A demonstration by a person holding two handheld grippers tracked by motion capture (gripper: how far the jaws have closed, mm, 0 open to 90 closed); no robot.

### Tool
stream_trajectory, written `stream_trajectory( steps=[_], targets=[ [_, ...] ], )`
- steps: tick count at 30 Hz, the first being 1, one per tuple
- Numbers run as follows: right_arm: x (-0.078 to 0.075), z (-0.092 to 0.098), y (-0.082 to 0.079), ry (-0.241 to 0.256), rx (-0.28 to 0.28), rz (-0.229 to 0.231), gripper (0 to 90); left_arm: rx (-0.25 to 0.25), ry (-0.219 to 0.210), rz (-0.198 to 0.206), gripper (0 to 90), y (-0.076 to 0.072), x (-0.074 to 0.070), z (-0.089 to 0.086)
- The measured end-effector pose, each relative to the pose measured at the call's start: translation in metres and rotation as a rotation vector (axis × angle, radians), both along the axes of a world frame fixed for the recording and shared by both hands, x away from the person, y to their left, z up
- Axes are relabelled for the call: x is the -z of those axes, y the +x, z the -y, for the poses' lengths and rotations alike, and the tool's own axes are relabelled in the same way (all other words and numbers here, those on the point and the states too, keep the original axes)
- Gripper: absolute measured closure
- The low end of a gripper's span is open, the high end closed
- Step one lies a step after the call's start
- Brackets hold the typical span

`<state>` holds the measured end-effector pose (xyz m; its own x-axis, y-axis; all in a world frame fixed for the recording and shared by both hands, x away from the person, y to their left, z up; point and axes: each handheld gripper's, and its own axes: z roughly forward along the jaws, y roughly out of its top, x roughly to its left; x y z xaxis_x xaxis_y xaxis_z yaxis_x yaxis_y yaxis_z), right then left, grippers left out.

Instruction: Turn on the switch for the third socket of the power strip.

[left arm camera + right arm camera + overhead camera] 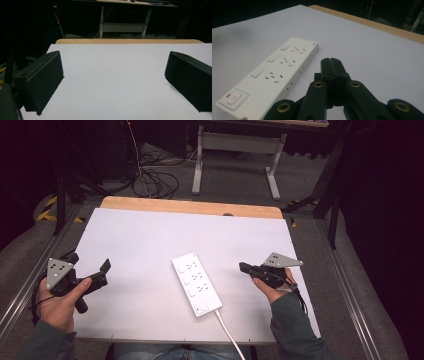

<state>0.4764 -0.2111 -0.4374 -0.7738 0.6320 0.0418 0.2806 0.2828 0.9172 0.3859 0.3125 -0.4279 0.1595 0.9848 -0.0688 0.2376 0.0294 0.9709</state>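
While lying between hand-held grippers, pwr strip (196,283)

The high view looks forward and down over the whole white bench (150,245), from well above it. The left gripper view sits low over the bench at the lower left of that frame and faces its far wooden edge (130,41). The right gripper view, low and close, faces the power strip (272,72), which lies at the centre of the high view.
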Motion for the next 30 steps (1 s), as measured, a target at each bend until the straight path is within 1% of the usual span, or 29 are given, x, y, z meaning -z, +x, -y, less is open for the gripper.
stream_trajectory(
  steps=[16, 20, 21, 24, 30],
  targets=[
    [0.001, -0.012, 0.006, -0.025, -0.035, -0.001, 90.0, -0.014, -0.001, -0.002, 2.4, -0.004, 0.001, -0.002],
    [0.001, -0.015, 0.008, -0.026, -0.044, 0.001, 90.0, -0.022, -0.009, -0.004, 2.5, -0.004, 0.001, -0.005],
    [0.001, -0.017, 0.008, -0.035, -0.050, 0.002, 90.0, -0.024, -0.013, -0.004, 2.5, -0.004, 0.001, -0.005],
    [0.001, -0.018, 0.009, -0.036, -0.053, 0.004, 90.0, -0.017, -0.008, -0.007, 2.5, -0.005, 0.001, -0.005],
    [0.000, -0.021, 0.011, -0.038, -0.061, 0.004, 90.0, -0.018, -0.005, -0.003, 2.5, -0.007, 0.001, -0.005]
  ],
)
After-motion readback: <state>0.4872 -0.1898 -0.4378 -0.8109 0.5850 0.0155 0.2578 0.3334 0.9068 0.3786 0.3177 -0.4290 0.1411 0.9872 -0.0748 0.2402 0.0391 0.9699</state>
